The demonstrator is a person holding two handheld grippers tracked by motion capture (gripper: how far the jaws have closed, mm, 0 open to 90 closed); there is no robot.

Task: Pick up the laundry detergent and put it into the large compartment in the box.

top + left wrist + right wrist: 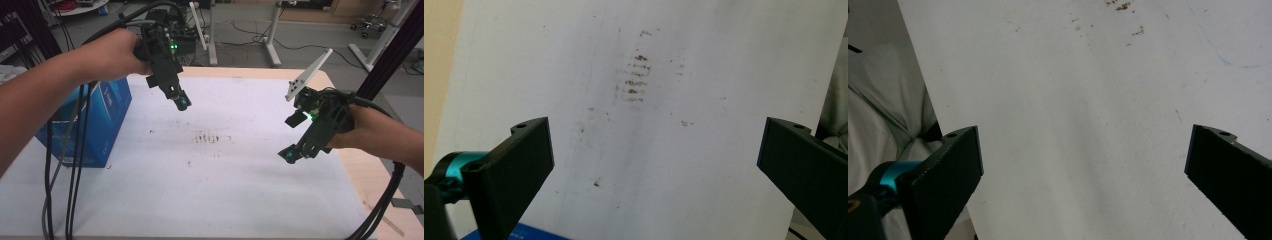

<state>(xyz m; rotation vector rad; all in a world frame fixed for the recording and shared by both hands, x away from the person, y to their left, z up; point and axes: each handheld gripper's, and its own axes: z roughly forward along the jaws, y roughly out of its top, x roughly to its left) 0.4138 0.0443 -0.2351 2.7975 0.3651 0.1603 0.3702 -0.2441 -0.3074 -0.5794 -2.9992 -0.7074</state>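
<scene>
- Blue carton (95,125) stands at the table's (225,200) left edge; likely light, stiff cardboard, best pinched across its top edges.
- Left gripper (181,102) and right gripper (290,156) gape wide, empty.

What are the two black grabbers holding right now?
Nothing. The left gripper and the right gripper both stand open, with just the stained white table sheet showing between their jaws. The blue cardboard box sits untouched at the left.

White sheet (210,175) covering the bench (372,175), marked by brown stains (206,137) at its centre. Grey floor (310,55) beyond the far edge.
</scene>
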